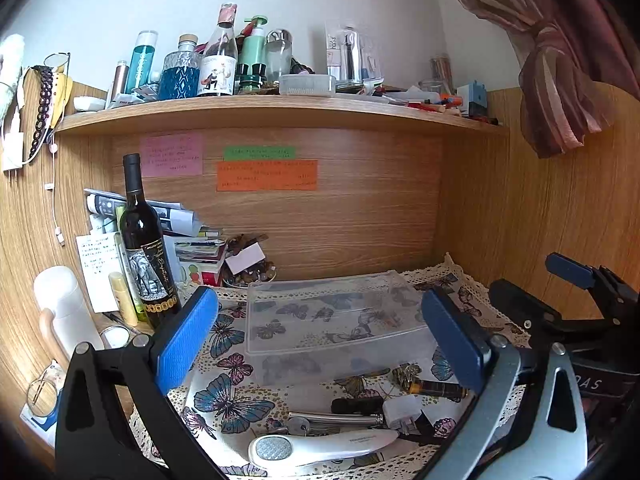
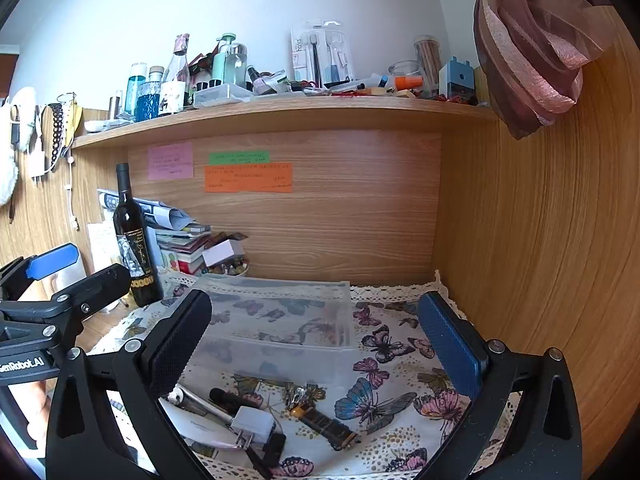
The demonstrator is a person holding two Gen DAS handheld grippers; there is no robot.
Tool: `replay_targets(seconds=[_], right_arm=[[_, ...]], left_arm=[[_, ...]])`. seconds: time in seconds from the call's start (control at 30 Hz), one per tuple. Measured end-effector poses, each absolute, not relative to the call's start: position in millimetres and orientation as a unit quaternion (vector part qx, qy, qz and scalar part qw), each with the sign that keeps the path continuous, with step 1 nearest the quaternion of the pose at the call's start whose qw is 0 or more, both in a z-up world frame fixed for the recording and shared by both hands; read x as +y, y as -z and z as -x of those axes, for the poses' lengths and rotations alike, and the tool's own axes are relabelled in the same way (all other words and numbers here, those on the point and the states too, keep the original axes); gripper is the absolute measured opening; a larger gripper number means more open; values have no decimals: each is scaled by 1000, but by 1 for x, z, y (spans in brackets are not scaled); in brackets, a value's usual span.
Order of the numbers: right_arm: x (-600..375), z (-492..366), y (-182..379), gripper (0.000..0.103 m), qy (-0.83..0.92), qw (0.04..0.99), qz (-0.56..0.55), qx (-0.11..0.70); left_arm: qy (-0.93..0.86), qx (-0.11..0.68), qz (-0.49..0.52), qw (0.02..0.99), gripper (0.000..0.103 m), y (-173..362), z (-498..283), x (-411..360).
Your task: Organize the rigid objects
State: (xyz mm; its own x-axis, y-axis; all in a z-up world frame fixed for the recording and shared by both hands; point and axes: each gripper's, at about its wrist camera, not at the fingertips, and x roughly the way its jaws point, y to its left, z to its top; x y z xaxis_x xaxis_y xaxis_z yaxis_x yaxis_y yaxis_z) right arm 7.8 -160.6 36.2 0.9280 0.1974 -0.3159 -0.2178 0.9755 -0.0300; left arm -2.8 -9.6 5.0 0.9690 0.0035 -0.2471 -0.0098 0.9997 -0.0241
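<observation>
A clear plastic box [image 1: 336, 320] lies empty on the butterfly cloth [image 1: 224, 400]; it also shows in the right wrist view [image 2: 280, 320]. In front of it lie loose items: a white handheld device [image 1: 320, 446], a white plug adapter [image 1: 402, 412] [image 2: 254, 424], a silver metal tool [image 1: 332, 420] [image 2: 200, 402], a small black cylinder [image 1: 356, 405] [image 2: 230, 398] and a dark gold-tipped tube [image 1: 438, 388] [image 2: 326, 426]. My left gripper [image 1: 320, 344] is open and empty above them. My right gripper [image 2: 316, 348] is open and empty too.
A wine bottle [image 1: 144, 248] [image 2: 134, 244] stands at the left beside stacked books and papers [image 1: 192, 244]. A white flask [image 1: 66, 308] stands further left. A bowl of beads [image 1: 250, 274] sits behind the box. A shelf [image 1: 280, 110] above is crowded with bottles. A curtain [image 2: 532, 40] hangs at the right.
</observation>
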Motion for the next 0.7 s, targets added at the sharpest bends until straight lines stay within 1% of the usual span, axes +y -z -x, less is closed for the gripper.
replay_targets(seconds=[0.7], right_arm=[[-163,-6,-36,103,-106,982,24,156]], left_arm=[[-2,121,12,993,103,-5,4,-7]])
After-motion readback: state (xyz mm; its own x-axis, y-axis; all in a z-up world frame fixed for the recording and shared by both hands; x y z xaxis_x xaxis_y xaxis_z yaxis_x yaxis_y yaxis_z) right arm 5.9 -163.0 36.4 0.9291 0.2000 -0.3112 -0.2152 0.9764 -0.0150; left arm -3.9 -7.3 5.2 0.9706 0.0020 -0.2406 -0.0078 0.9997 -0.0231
